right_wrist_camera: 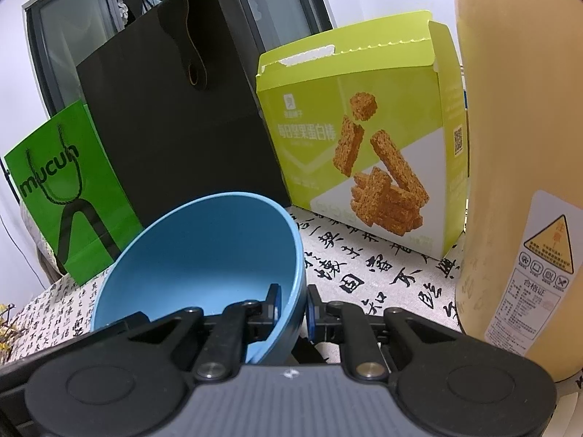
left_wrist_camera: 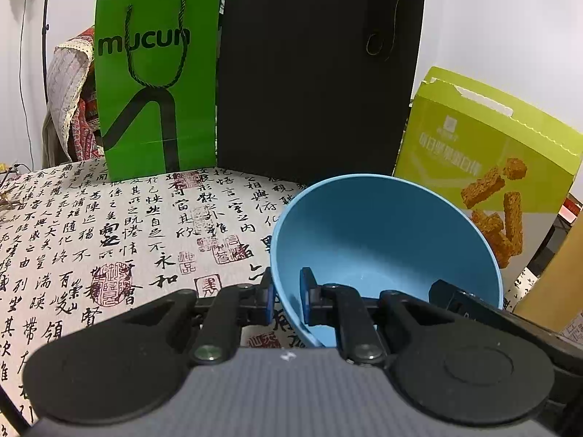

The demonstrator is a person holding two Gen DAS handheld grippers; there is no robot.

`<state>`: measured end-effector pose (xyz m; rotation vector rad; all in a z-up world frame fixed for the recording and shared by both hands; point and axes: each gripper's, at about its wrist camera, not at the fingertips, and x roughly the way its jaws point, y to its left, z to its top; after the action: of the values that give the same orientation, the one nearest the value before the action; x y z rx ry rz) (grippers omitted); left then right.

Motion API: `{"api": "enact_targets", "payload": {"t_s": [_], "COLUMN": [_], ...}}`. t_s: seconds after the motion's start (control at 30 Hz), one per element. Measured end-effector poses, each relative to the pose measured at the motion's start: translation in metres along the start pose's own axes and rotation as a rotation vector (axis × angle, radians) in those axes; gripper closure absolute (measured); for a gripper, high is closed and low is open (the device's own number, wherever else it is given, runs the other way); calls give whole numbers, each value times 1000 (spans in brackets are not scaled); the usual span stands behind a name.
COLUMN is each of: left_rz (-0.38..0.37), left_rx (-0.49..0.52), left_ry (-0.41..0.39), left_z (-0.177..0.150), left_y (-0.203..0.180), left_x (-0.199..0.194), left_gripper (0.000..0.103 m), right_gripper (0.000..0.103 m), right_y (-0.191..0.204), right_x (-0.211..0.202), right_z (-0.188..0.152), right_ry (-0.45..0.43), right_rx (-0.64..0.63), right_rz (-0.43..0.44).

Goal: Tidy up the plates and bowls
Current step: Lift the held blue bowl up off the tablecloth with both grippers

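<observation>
Across the calligraphy-printed tablecloth (left_wrist_camera: 109, 225), backed by a green paper bag (left_wrist_camera: 156, 83), a tall black paper bag (left_wrist_camera: 317, 73) and a lime snack box (right_wrist_camera: 360, 138), one round blue plastic bowl (left_wrist_camera: 382, 233) is pinched from both sides. The left gripper (left_wrist_camera: 286, 296) is clamped on its left wall, one finger inside and one outside, and the right gripper (right_wrist_camera: 293, 307) is clamped likewise on the right wall. I'd say the hands should travel together, level and evenly squeezed, so the thin rim doesn't slip out.
</observation>
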<state>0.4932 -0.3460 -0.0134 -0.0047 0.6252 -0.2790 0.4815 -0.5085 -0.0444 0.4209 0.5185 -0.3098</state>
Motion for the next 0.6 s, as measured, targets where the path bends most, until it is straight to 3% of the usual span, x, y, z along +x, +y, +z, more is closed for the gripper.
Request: {"api": "enact_targets", "payload": {"t_s": [0.33,0.6], "left_rz": [4,19], "left_rx": [-13,44], "left_ry": [-27,-68], "left_z": [3,13], "left_y": [-1,-10], "left_x": [-6,-24], "left_gripper": [89,89], "right_gripper": [90,91], "right_y": [1,2], "right_x": [-4,-11], "right_z": [0,12], "right_ry": [-14,-13], "right_rx": [0,19], "right_rz": [4,19]}}
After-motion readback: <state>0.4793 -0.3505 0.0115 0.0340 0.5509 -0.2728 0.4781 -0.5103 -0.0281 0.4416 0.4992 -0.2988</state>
